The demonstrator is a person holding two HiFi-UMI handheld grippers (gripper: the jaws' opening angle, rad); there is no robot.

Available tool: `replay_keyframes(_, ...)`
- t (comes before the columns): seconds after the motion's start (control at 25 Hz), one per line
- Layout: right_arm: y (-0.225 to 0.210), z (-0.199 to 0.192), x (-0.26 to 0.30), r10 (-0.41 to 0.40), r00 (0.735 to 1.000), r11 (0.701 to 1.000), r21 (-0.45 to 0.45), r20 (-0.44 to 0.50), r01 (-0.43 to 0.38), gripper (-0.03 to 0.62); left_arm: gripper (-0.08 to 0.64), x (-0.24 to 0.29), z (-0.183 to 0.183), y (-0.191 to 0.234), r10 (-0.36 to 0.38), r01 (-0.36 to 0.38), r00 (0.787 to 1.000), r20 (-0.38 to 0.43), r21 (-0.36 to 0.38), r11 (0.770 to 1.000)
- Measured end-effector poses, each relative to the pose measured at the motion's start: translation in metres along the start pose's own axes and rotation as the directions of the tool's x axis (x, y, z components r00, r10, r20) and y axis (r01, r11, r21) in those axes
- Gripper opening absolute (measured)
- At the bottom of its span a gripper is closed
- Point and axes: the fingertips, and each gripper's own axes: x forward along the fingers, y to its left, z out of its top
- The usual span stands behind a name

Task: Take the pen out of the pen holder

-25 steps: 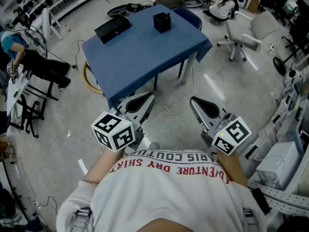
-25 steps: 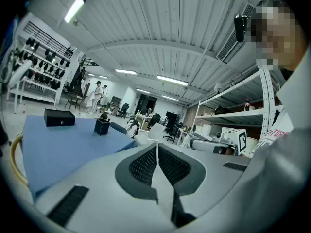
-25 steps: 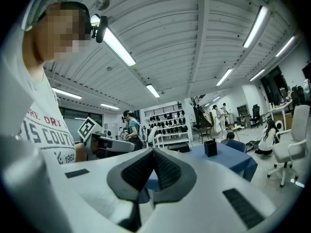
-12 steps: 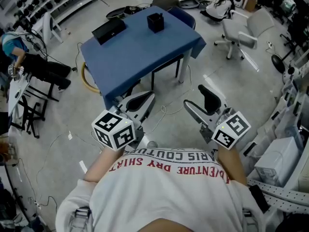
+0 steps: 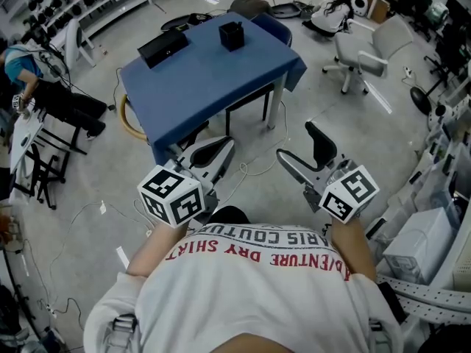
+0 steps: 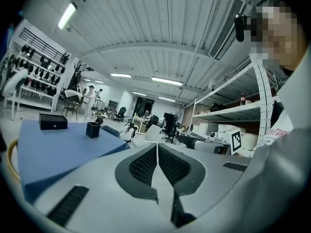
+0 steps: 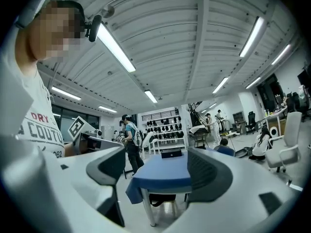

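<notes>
— Nowhere near yet: standing well apart from the small black square pen holder [image 5: 231, 35] at the far side of the blue-clothed table [image 5: 213, 87].

— Grasping nothing, either. Opening the right gripper [image 5: 294, 143] wide on empty air; holding the left gripper [image 5: 219, 150] clenched, bare.

— Best to walk in, level the open jaws above the holder's mouth, pinch the pen high, then lift straight up without tipping the holder.

— Can't make out the pen itself: too small. Can't see inside the holder. Missing from the right gripper view, perhaps behind a jaw.

— Beware the flat black box [image 5: 163, 48] nearby.
</notes>
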Motion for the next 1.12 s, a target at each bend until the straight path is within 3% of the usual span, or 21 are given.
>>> replay_keyframes(0.28, -0.014, -0.006, 0.006, -0.022, 1.0, 1.0, -0.008, -0.008, 0.022, 0.374, 0.032, 0.012, -0.004, 0.008, -0.01, 0.01, 1.0, -0.009, -0.005, 1.0)
replay_keyframes(0.52, -0.036, -0.01, 0.034, -0.031, 0.999, 0.999, -0.015, -0.015, 0.031, 0.374, 0.032, 0.031, 0.003, 0.039, -0.028, 0.028, 1.0, -0.006, -0.001, 1.0)
replay_keyframes(1.12, -0.133, 0.009, 0.179, -0.032, 0.996, 0.999, -0.02, -0.084, 0.031, 0.374, 0.032, 0.119, 0.068, 0.182, -0.068, 0.068, 0.998, -0.006, -0.04, 0.997)
